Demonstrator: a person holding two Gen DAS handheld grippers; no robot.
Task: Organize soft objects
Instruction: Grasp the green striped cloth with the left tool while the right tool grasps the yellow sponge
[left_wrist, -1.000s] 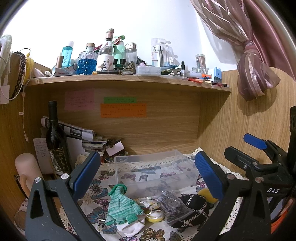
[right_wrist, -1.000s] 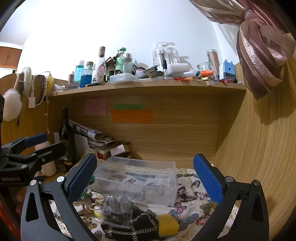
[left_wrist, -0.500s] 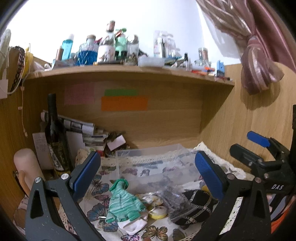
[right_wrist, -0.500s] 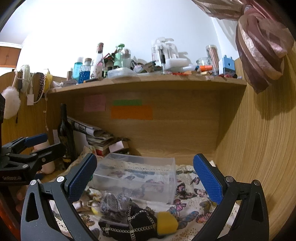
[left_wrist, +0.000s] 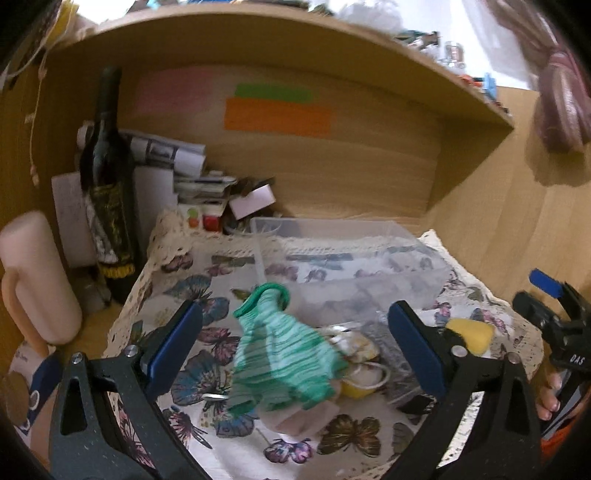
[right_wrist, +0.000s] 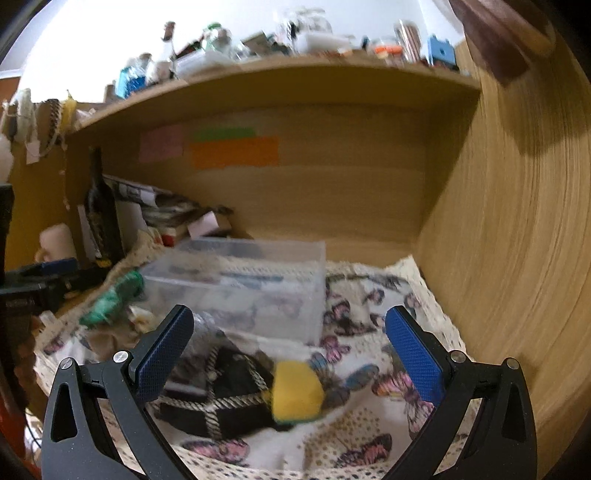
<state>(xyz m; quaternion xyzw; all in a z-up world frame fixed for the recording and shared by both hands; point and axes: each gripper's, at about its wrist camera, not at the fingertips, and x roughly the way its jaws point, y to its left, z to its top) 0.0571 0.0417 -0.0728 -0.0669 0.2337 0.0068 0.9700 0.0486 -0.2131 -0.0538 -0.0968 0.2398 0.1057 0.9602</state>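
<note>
Wooden alcove walls (right_wrist: 498, 229) close in the scene, with a cluttered shelf (right_wrist: 280, 70) overhead and a butterfly-print cloth (left_wrist: 207, 266) spread over the tabletop. On the cloth stands a clear plastic box (left_wrist: 343, 258), and to its left a dark wine bottle (left_wrist: 107, 177) stands upright against the wall.

In the left wrist view, the left hand-held gripper (left_wrist: 295, 347) hangs with its jaws wide apart and nothing between the pads. A green striped sock (left_wrist: 284, 354) lies on the cloth directly ahead of it, between the two fingers' lines, just in front of the box; its cuff end touches the box wall.

In the right wrist view, the right hand-held gripper (right_wrist: 288, 350) is likewise spread wide and empty. A black pouch with cord trim (right_wrist: 221, 395) lies near its left finger, and a yellow sponge (right_wrist: 295, 395) rests against the pouch, between the fingers and close to the camera. Both views are blurred.
</note>
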